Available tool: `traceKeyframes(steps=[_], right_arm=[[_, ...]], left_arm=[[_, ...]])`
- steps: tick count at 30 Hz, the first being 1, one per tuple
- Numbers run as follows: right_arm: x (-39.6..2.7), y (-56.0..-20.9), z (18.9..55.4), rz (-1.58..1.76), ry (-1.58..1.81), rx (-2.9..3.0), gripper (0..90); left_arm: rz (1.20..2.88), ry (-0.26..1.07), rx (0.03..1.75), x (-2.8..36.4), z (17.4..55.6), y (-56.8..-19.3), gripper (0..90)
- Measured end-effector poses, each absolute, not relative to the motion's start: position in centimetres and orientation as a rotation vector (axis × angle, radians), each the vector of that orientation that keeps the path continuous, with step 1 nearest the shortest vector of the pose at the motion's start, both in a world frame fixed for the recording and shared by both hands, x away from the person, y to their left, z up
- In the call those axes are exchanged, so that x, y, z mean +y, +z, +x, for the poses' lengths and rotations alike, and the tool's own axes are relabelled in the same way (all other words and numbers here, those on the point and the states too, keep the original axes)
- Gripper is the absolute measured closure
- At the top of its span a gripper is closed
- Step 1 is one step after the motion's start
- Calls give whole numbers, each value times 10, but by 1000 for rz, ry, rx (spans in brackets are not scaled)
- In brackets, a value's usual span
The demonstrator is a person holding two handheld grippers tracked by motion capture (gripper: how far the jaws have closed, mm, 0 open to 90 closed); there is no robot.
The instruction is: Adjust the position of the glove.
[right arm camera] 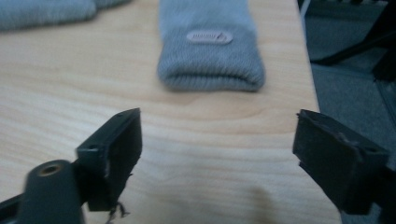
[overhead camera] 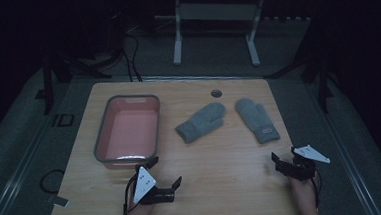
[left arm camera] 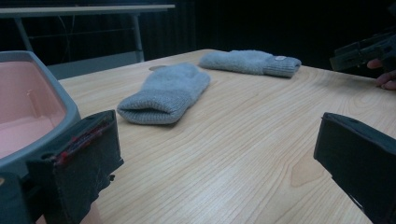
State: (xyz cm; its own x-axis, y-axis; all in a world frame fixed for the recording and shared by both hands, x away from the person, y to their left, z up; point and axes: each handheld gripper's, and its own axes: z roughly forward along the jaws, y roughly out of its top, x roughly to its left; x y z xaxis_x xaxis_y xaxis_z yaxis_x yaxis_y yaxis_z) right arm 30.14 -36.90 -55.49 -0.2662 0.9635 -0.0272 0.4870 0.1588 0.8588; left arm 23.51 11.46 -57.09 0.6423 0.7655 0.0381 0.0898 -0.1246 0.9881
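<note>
High view: wooden table (overhead camera: 221, 155), pink basin (overhead camera: 128, 130) at left, 2 grey mittens (overhead camera: 201, 121) mid-table w/ labelled one (overhead camera: 257, 119) to the right. Left gripper (overhead camera: 166, 172) by basin, right gripper (overhead camera: 284, 158) below labelled mitten; both jaws wide apart, nothing held.

Two grey knit mittens lie flat mid-table: left one (overhead camera: 201, 122) angled, right one (overhead camera: 257, 119) has a small cuff label.

The floor mat (overhead camera: 35, 147) carries the marking "ID" (overhead camera: 62, 120) — well beyond the left gripper's fingers (overhead camera: 175, 182). Ahead of the right gripper's fingers (right arm camera: 123, 140), the mitten (right arm camera: 210, 51) bears a small label (right arm camera: 209, 37) — its print is too blurred to read.
</note>
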Motion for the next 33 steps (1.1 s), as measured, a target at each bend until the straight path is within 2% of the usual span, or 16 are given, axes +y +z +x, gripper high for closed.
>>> traceKeyframes(steps=[6,14,33], right_arm=[[-363,-549,306,1380,967,1900,141],[-351,-522,319,1331,989,1925,124],[-270,-473,381,1129,1184,2064,136]], left_arm=[[1615,672,719,115,235,-571,9],[1619,680,712,114,234,-571,9],[1617,671,712,115,234,-571,9]])
